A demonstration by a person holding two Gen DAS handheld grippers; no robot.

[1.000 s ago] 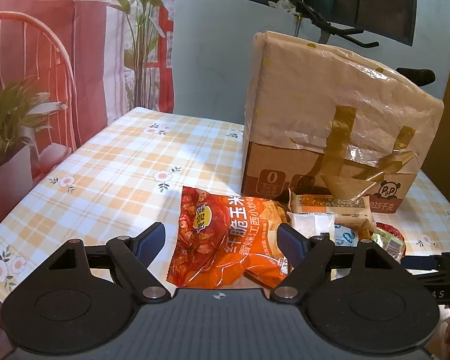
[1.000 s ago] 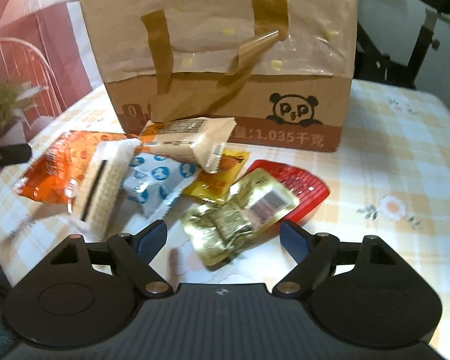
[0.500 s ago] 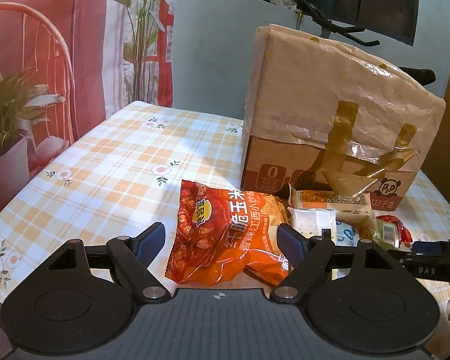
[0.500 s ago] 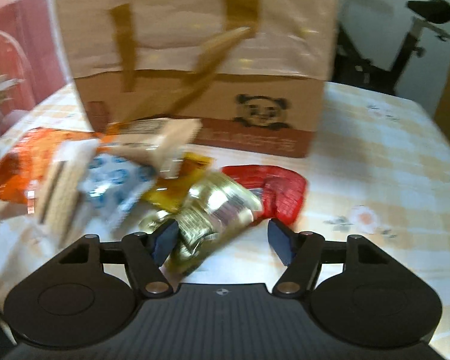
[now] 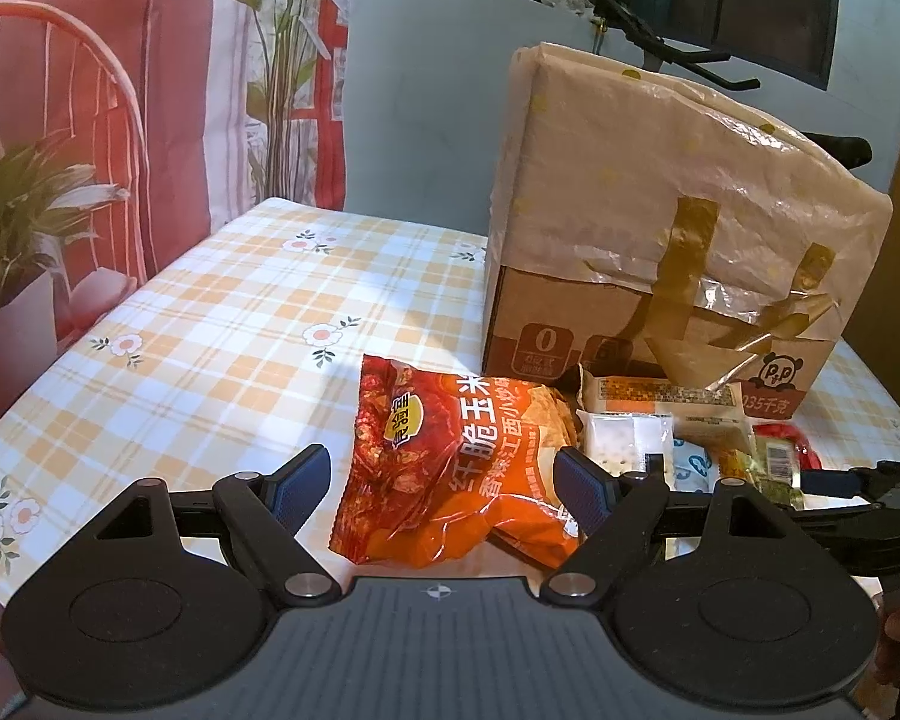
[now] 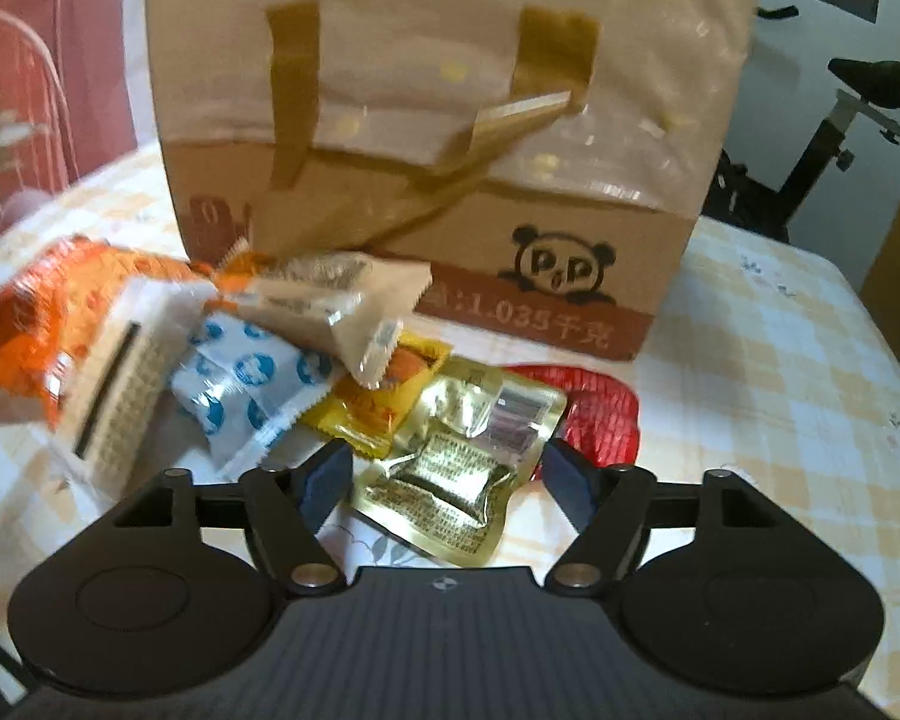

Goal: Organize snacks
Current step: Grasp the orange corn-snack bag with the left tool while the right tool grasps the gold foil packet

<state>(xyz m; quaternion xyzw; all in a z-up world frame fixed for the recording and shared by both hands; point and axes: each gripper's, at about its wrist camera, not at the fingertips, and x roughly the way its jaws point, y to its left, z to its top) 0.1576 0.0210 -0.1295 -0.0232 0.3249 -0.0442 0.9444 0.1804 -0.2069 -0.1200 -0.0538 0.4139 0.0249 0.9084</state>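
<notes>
A pile of snack packets lies in front of a taped cardboard box (image 5: 660,222) (image 6: 450,138). My left gripper (image 5: 444,486) is open, its fingers on either side of a big orange chips bag (image 5: 450,468). My right gripper (image 6: 447,486) is open, its fingers on either side of a gold foil packet (image 6: 456,480). Around that packet lie a red packet (image 6: 600,414), a yellow packet (image 6: 378,408), a blue-and-white packet (image 6: 246,384), a beige wrapped bar (image 6: 336,300) and a cracker pack (image 6: 114,396). The right gripper's tip (image 5: 834,483) shows in the left wrist view.
The table has a yellow checked cloth (image 5: 210,330) with flowers. A red chair (image 5: 60,120) and potted plants (image 5: 18,228) stand to the left. An exercise bike (image 6: 834,138) stands behind the table at the right.
My right gripper moved forward and down to the gold foil packet, which now lies between its fingers. My left gripper has barely moved.
</notes>
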